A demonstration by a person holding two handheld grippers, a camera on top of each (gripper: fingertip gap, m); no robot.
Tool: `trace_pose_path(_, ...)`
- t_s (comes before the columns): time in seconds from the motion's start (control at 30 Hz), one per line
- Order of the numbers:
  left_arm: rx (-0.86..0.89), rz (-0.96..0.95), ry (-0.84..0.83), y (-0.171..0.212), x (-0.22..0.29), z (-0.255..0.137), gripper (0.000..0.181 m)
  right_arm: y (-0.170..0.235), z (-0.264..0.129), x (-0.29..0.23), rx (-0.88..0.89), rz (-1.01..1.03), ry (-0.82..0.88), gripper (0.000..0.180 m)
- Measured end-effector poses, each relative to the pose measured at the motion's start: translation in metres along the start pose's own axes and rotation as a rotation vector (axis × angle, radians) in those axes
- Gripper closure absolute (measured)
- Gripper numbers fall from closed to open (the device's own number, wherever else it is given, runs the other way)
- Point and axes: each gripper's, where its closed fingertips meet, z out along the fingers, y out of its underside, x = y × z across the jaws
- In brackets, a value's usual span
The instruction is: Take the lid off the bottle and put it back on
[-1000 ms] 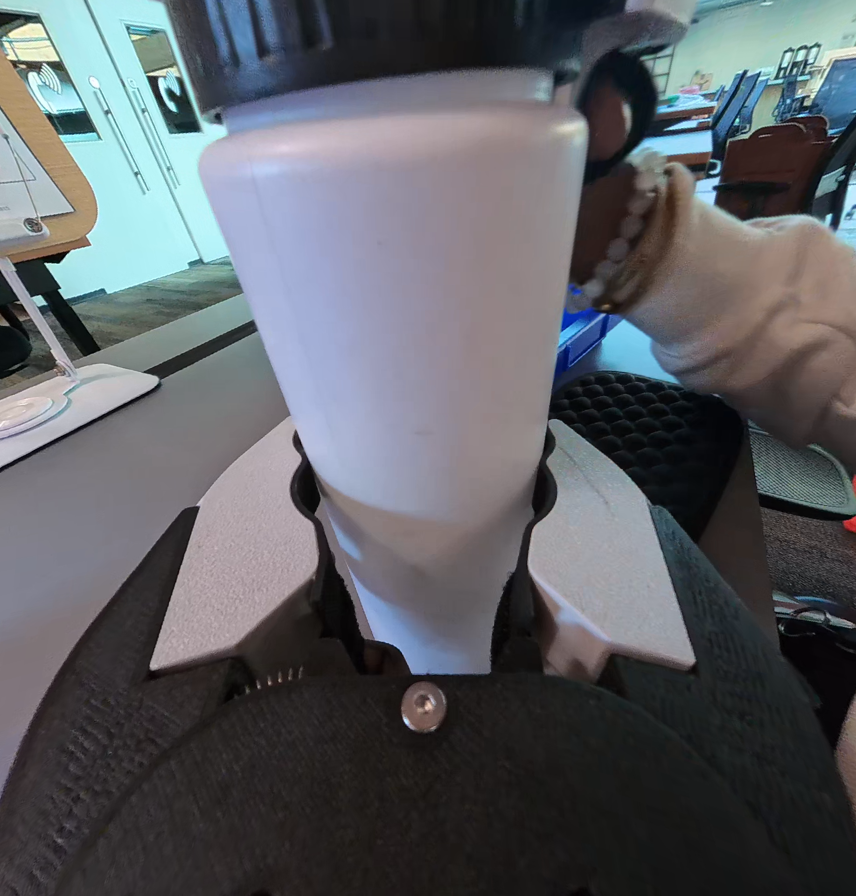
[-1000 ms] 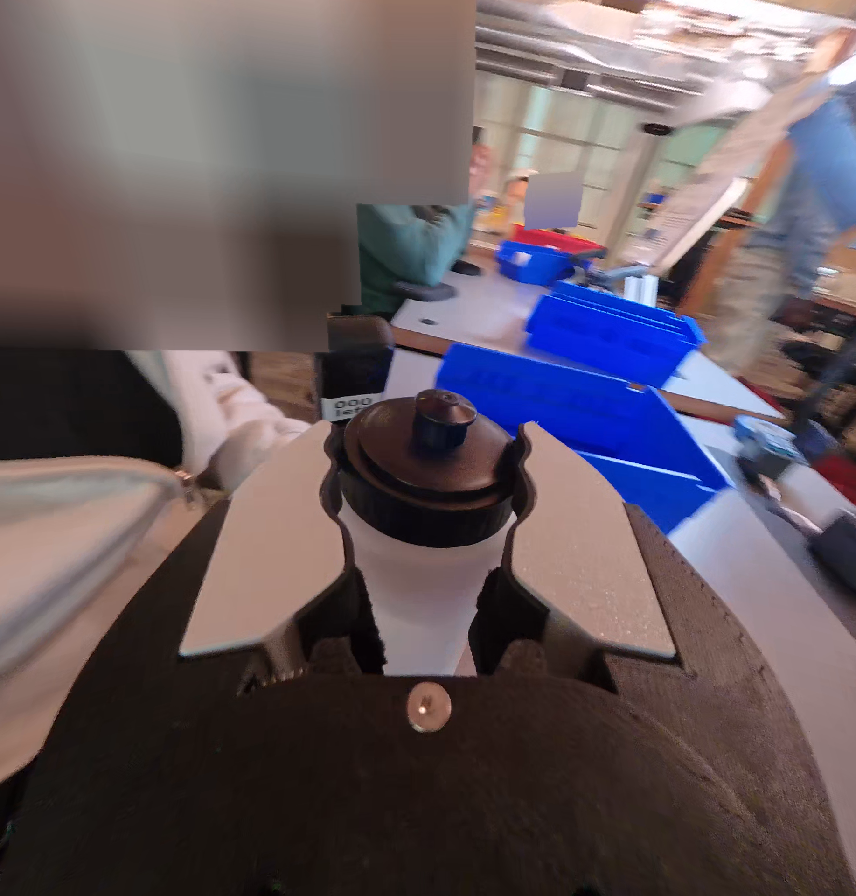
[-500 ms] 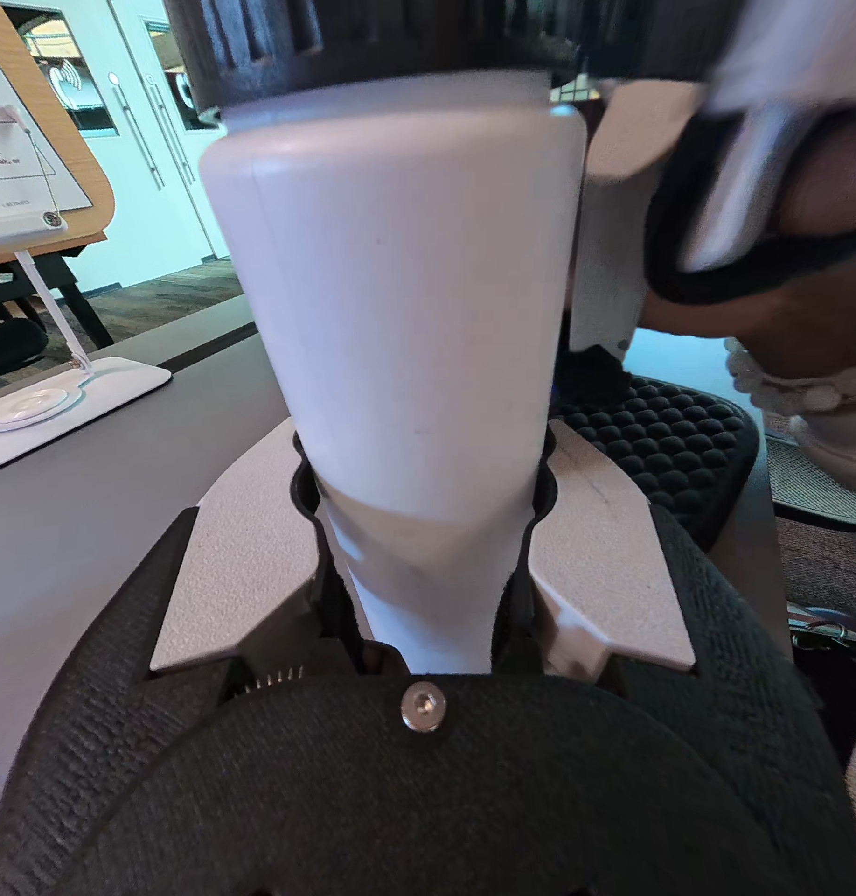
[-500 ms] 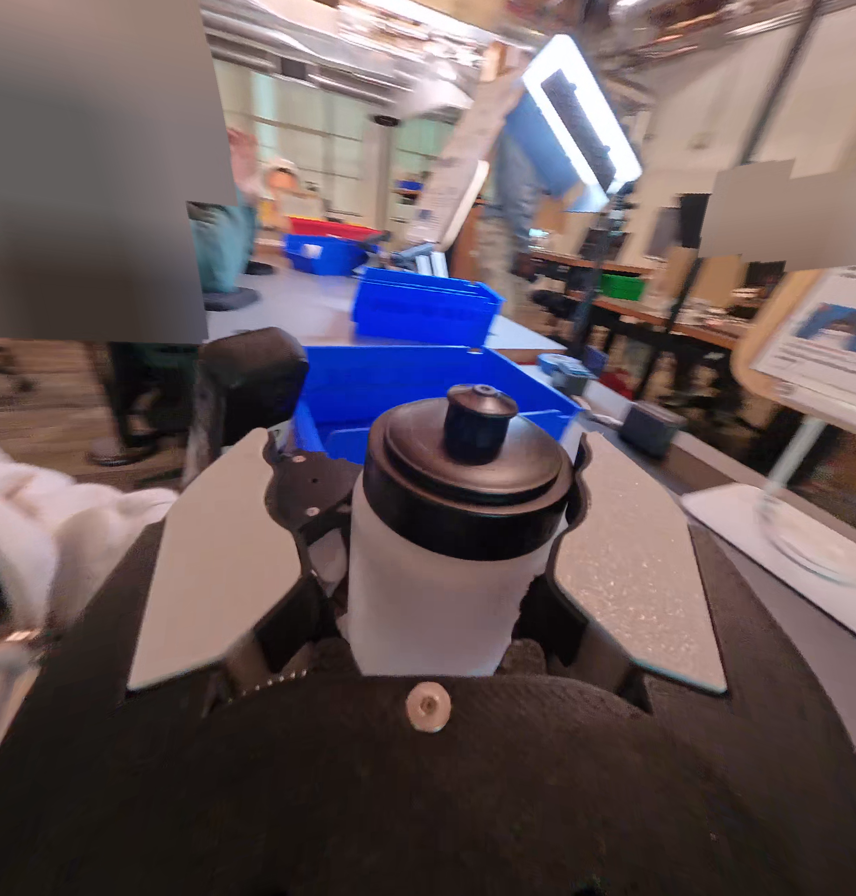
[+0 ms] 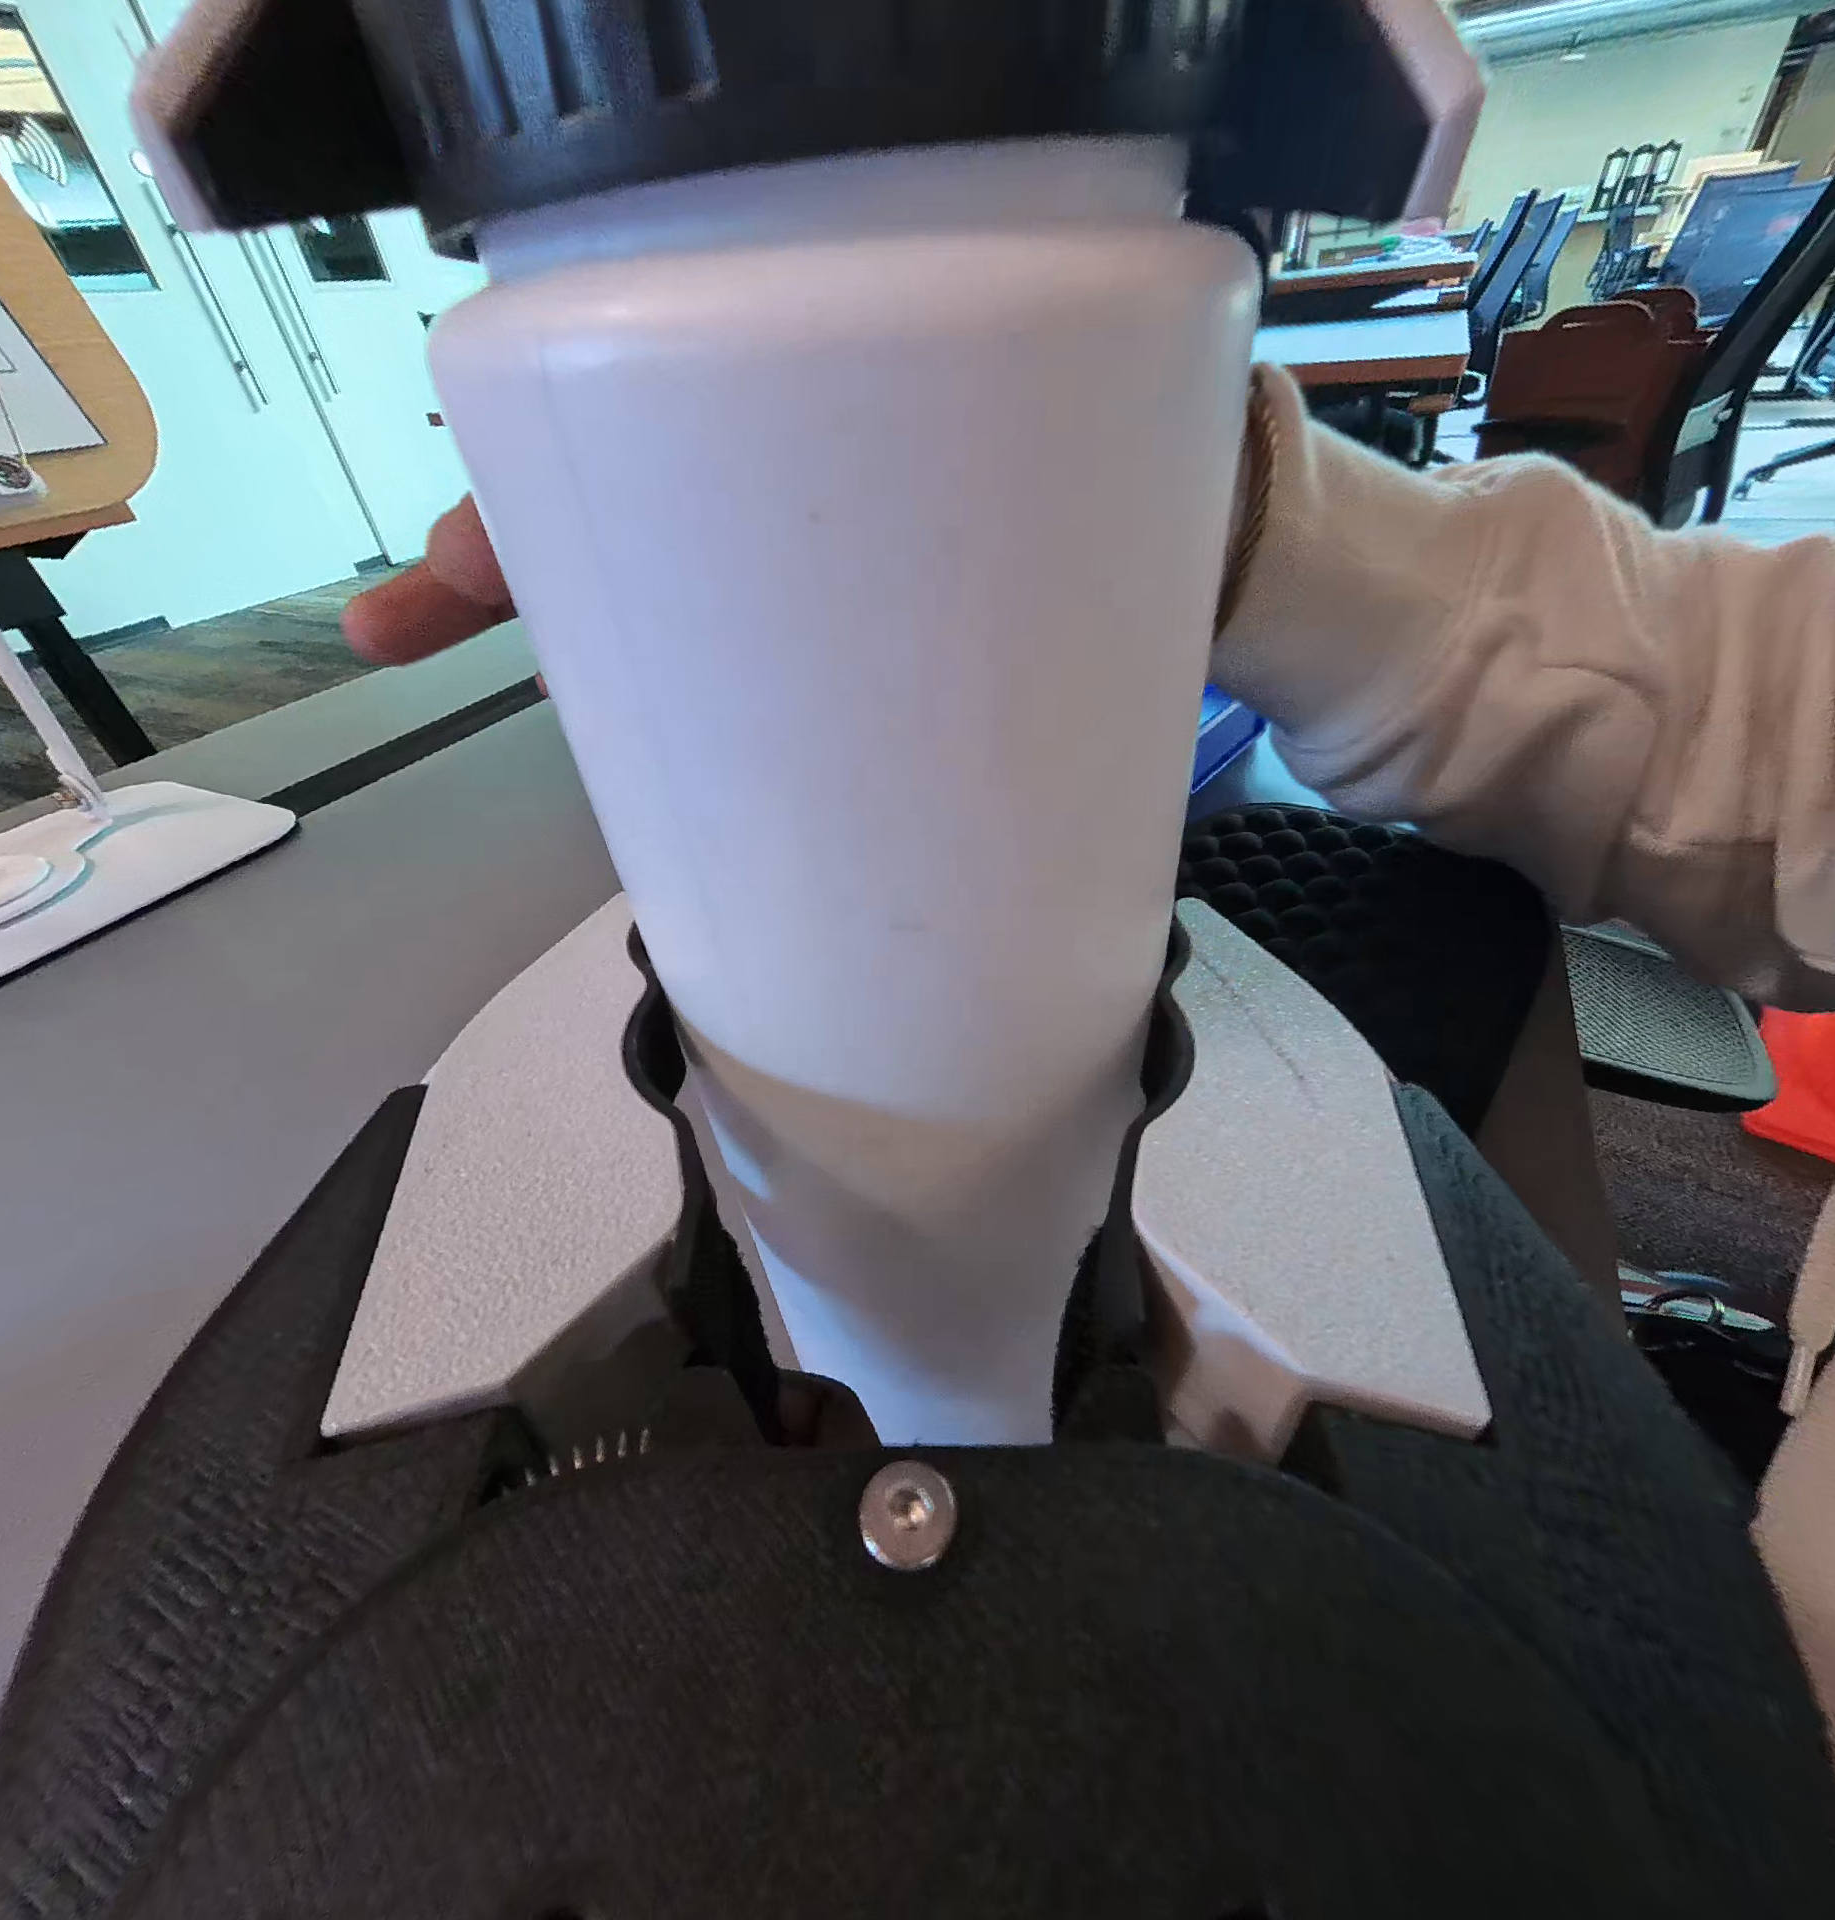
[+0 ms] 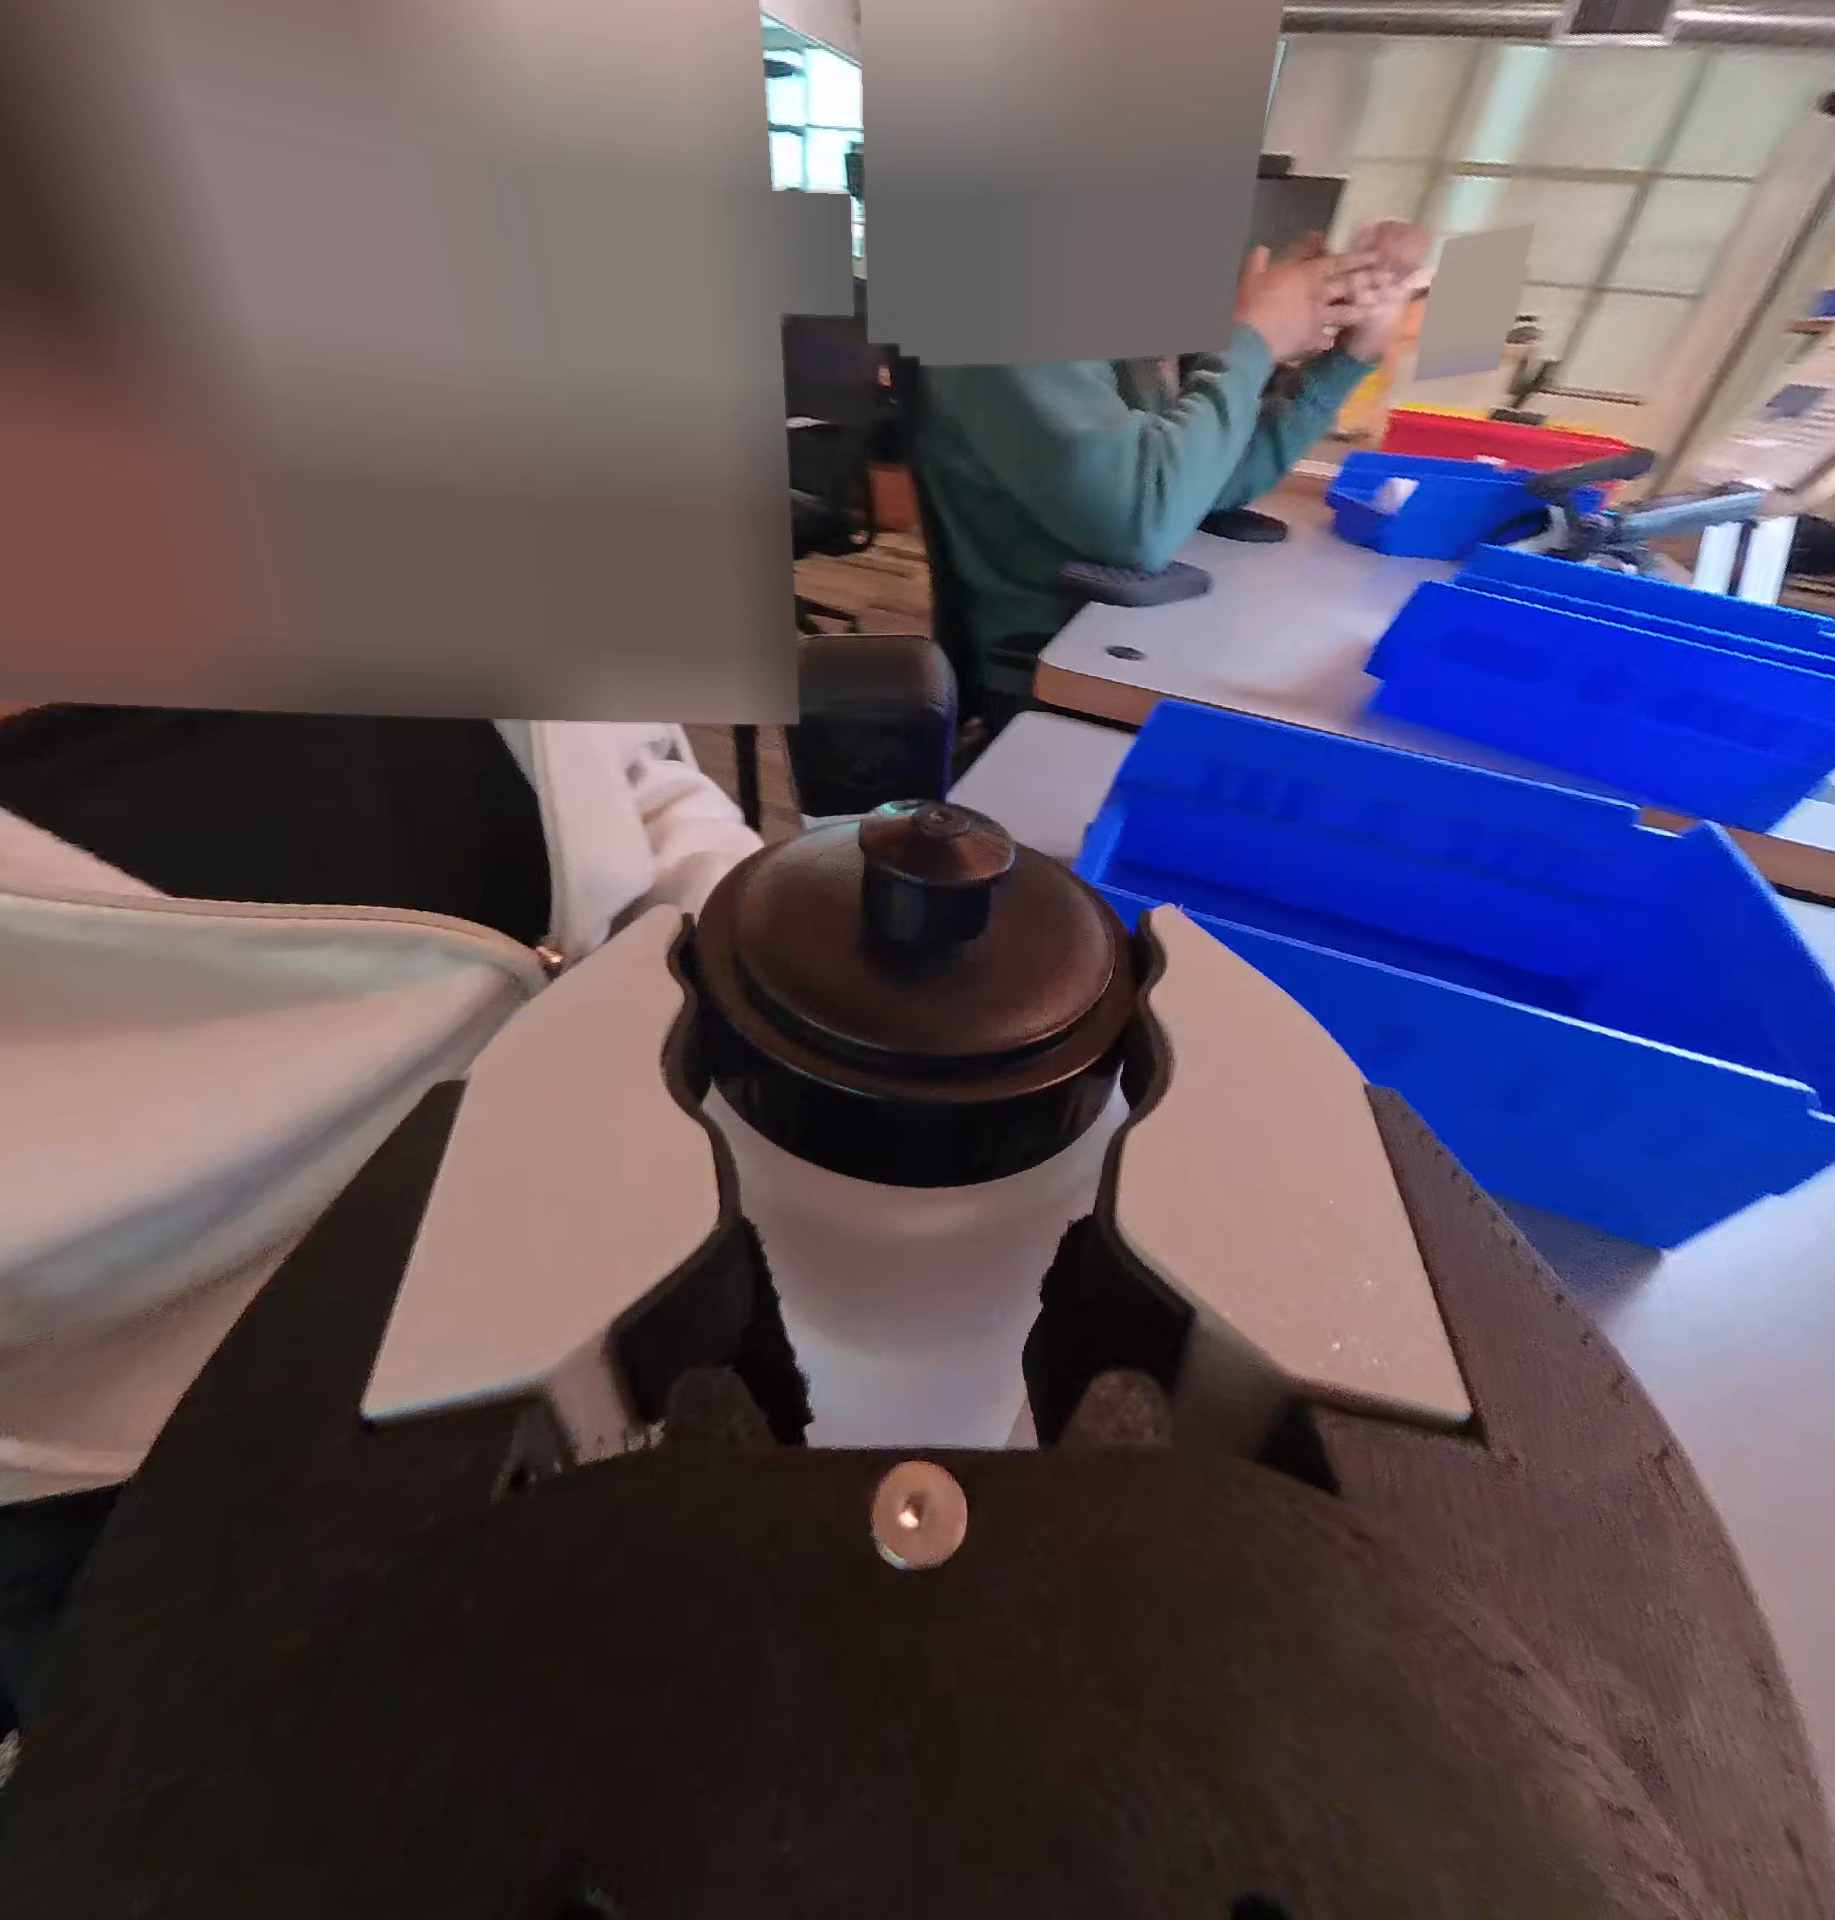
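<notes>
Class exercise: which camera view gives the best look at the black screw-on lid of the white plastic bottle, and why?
The right wrist view: the black screw-on lid shows whole from above, spout included, between the right gripper fingers. The left wrist view catches only its ribbed lower edge, blurred at the top above the white plastic bottle.

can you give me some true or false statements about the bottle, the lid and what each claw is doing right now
1. The left claw is shut on the white bottle. True.
2. The black lid is off the bottle. False: it sits on the bottle's top.
3. The right claw is at the lid, one finger on each side. True.
4. The bins behind the bottle are green. False: they are blue.
5. The bottle lies on the table. False: the left claw holds it upright.
</notes>
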Motion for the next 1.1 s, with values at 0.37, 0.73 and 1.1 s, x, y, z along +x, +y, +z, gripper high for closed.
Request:
trace_pose_path(0.37,-0.003,0.002,-0.041,0.000,-0.005,0.001,0.092,-0.016,-0.001,0.015,0.156,0.087,0.726,0.052)
trace_pose_path(0.73,0.002,0.002,0.040,0.001,0.006,-0.001,0.093,-0.005,0.000,0.004,0.010,0.020,0.290,0.102)
trace_pose_path(1.1,0.001,-0.014,-0.008,0.001,-0.002,-0.002,0.093,-0.009,0.000,0.027,0.107,0.038,0.472,0.042)
